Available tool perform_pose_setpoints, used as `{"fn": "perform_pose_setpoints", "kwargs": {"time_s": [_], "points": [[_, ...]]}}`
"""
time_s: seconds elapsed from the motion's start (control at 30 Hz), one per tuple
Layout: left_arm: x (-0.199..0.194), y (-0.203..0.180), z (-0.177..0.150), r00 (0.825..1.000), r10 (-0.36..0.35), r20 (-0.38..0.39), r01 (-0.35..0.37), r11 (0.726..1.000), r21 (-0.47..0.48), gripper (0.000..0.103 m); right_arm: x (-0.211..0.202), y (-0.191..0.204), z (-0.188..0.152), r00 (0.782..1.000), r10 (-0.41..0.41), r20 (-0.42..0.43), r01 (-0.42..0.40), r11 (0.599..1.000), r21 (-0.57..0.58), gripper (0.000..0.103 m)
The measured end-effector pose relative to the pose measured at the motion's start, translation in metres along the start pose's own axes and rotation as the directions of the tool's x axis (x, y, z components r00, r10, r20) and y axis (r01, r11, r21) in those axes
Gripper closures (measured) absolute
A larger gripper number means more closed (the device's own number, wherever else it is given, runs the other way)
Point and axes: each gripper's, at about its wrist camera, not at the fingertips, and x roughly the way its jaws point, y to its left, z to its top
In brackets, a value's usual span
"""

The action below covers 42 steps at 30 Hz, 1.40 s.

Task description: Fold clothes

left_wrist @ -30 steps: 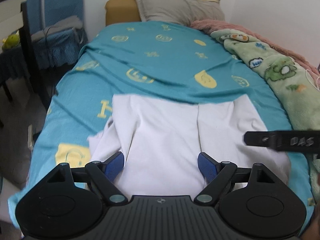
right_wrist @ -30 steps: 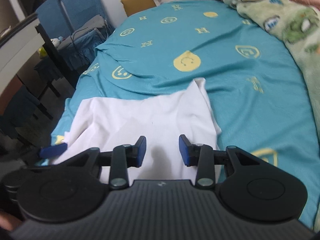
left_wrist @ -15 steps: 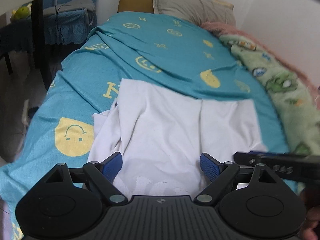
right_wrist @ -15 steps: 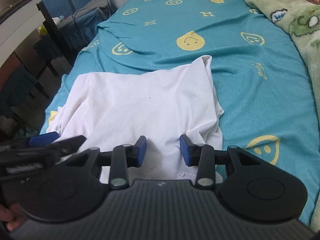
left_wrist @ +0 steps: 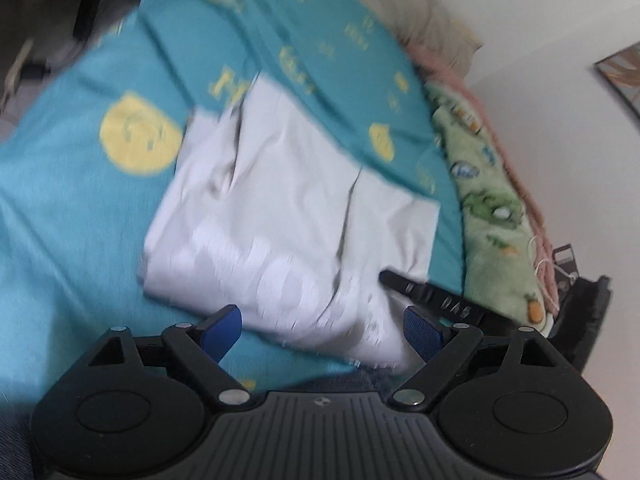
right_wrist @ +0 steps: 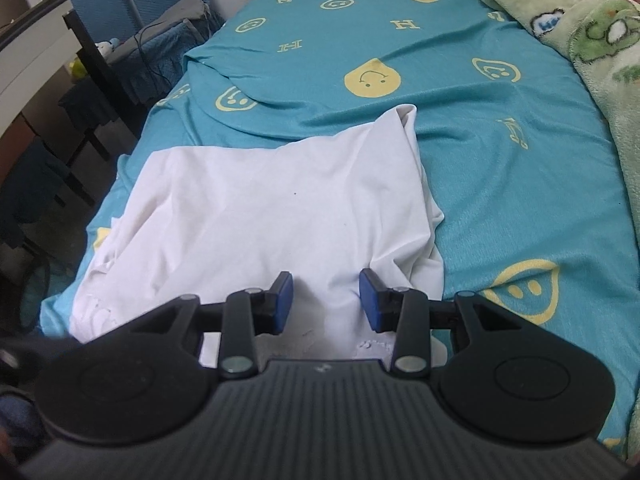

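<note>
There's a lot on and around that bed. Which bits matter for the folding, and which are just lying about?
For the folding:
- white garment
- left gripper, open
- right gripper, open

Just lying about:
- teal bedsheet
- green blanket
- pillow
- blue chair

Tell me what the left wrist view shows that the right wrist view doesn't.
Only the left wrist view: the right claw's black finger over the garment's near right edge, and a framed picture on the wall. Only the right wrist view: blue chairs beside the bed, sharply imaged. Both: the white cotton garment lying on the teal smiley-print bedsheet, and the green cartoon fleece blanket.
</note>
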Motion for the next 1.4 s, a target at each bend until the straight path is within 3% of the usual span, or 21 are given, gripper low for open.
{"fn": "perform_pose_setpoints", "kwargs": {"time_s": [0.2, 0.37, 0.43, 0.53, 0.6, 0.7, 0.87, 0.93, 1.03, 1.1, 1.13, 1.17, 1.23, 1.3, 1.33, 1.4], "points": [[0.028, 0.026, 0.007, 0.999, 0.007, -0.038, -0.013, 0.986, -0.166, 0.014, 0.003, 0.000, 0.001, 1.000, -0.009, -0.005, 0.009, 1.000, 0.003, 0.064], [0.029, 0.065, 0.013, 0.990, -0.115, 0.084, 0.139, 0.898, -0.417, 0.016, 0.005, -0.001, -0.001, 1.000, -0.012, -0.004, 0.012, 1.000, 0.000, 0.065], [0.029, 0.072, 0.014, 0.984, -0.139, 0.114, 0.176, 0.875, -0.450, 0.023, 0.005, -0.001, -0.002, 1.000, -0.013, -0.004, 0.013, 1.000, 0.000, 0.065], [0.025, 0.064, 0.013, 0.978, -0.148, 0.148, 0.196, 0.896, -0.399, 0.035, 0.005, 0.000, -0.002, 1.000, -0.019, -0.003, 0.019, 1.000, -0.003, 0.065], [0.022, 0.056, 0.012, 0.970, -0.171, 0.171, 0.222, 0.913, -0.343, 0.037, 0.005, 0.001, -0.002, 1.000, -0.023, -0.002, 0.023, 1.000, -0.005, 0.065], [0.028, 0.048, 0.015, 0.978, -0.145, 0.147, 0.186, 0.930, -0.318, 0.034, 0.006, 0.001, -0.002, 1.000, -0.026, 0.001, 0.026, 1.000, -0.007, 0.065], [0.040, 0.054, 0.013, 0.987, -0.115, 0.114, 0.149, 0.918, -0.368, 0.039, 0.002, 0.001, -0.001, 1.000, -0.024, 0.009, 0.024, 1.000, 0.004, 0.064], [0.041, 0.054, 0.012, 0.988, -0.099, 0.120, 0.136, 0.924, -0.358, 0.058, -0.010, -0.004, 0.000, 0.999, 0.005, 0.035, -0.007, 0.998, 0.055, 0.063], [0.041, 0.050, 0.011, 0.989, -0.078, 0.127, 0.117, 0.934, -0.336, 0.067, -0.030, -0.013, 0.003, 0.994, 0.072, 0.083, -0.084, 0.985, 0.153, 0.061], [0.039, 0.049, 0.011, 0.987, -0.080, 0.136, 0.121, 0.936, -0.330, 0.071, -0.041, -0.021, 0.001, 0.978, 0.181, 0.099, -0.201, 0.944, 0.262, 0.042], [0.038, 0.048, 0.011, 0.987, -0.081, 0.141, 0.123, 0.937, -0.327, 0.073, -0.041, -0.026, -0.003, 0.959, 0.264, 0.101, -0.282, 0.899, 0.336, 0.022], [0.037, 0.048, 0.010, 0.986, -0.082, 0.146, 0.125, 0.938, -0.324, 0.074, -0.042, -0.031, -0.007, 0.933, 0.344, 0.109, -0.357, 0.841, 0.407, 0.013], [0.034, 0.046, 0.010, 0.984, -0.083, 0.155, 0.129, 0.939, -0.318, 0.077, -0.036, -0.037, -0.018, 0.873, 0.476, 0.104, -0.453, 0.713, 0.535, 0.015], [0.032, 0.046, 0.010, 0.982, -0.092, 0.166, 0.141, 0.939, -0.315, 0.078, -0.025, -0.041, -0.031, 0.807, 0.584, 0.092, -0.495, 0.582, 0.645, 0.015], [0.030, 0.046, 0.010, 0.980, -0.098, 0.172, 0.149, 0.938, -0.313, 0.078, -0.021, -0.040, -0.038, 0.789, 0.610, 0.080, -0.491, 0.545, 0.680, 0.014], [0.028, 0.045, 0.010, 0.976, -0.112, 0.186, 0.166, 0.937, -0.309, 0.079, -0.013, -0.033, -0.049, 0.769, 0.637, 0.050, -0.474, 0.516, 0.714, 0.014]]}}
